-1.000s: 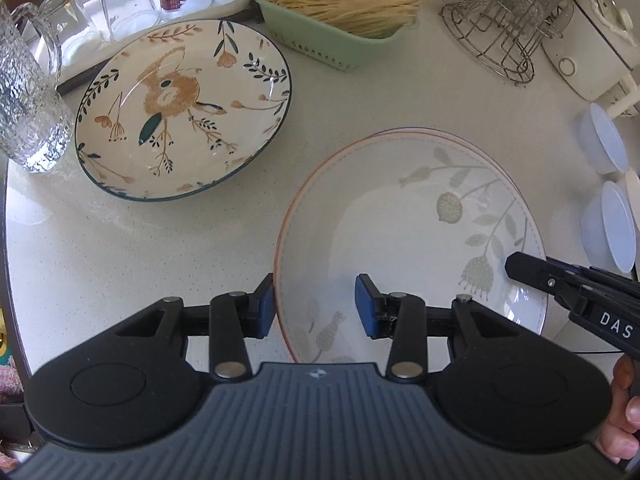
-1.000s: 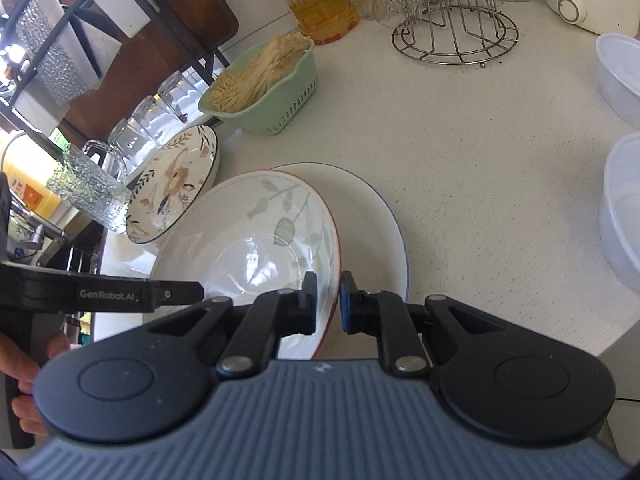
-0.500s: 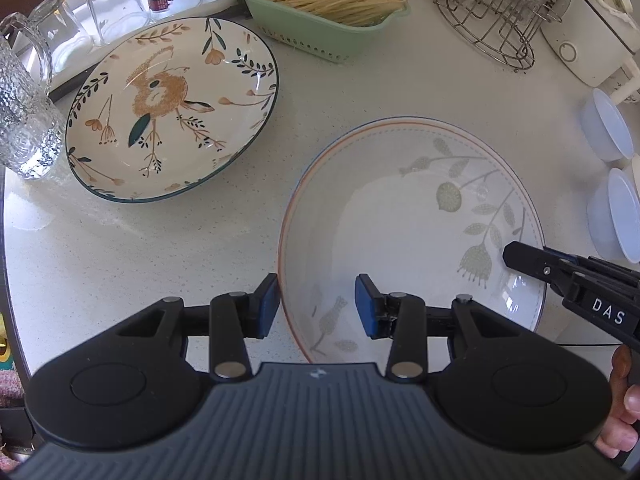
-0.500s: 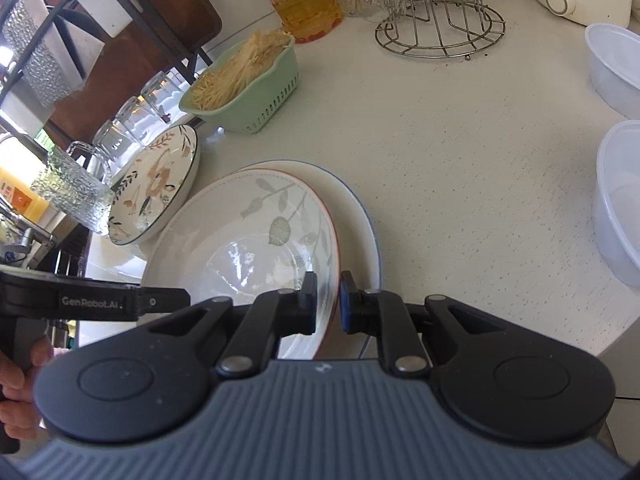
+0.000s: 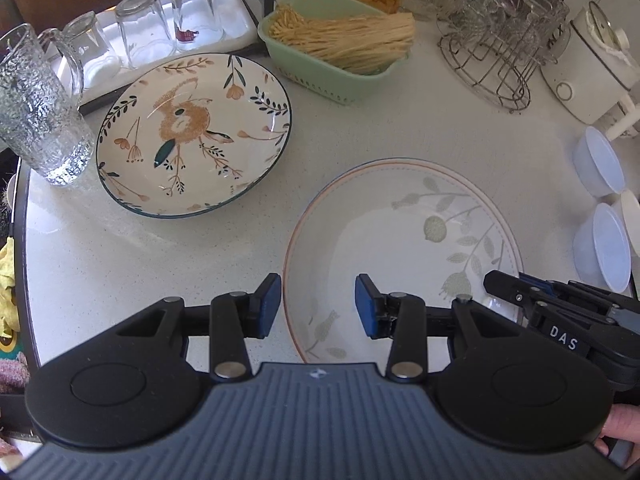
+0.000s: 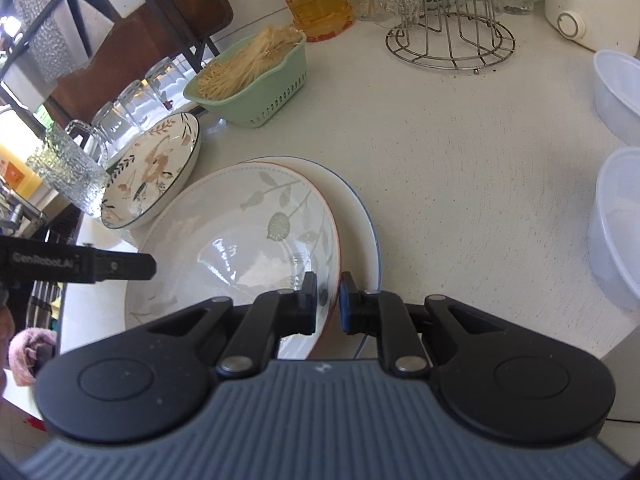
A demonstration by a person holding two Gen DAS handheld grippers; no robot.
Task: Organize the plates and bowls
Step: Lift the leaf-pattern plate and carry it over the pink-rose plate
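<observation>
My right gripper is shut on the near rim of the leaf-pattern plate, which lies tilted over a white blue-rimmed plate on the counter. The leaf plate also shows in the left wrist view. My left gripper is open and empty, its jaws either side of that plate's left rim, above it. A floral bird-pattern plate sits alone to the left; it also shows in the right wrist view. The right gripper shows in the left wrist view.
A green basket of noodles and a wire glass rack stand at the back. A textured glass mug and upturned glasses are at the left. White plastic bowls sit at the right edge.
Both grippers have drawn back toward me, so the plates sit farther ahead in both views. The leaf plate stays held by the right gripper over the white plate.
</observation>
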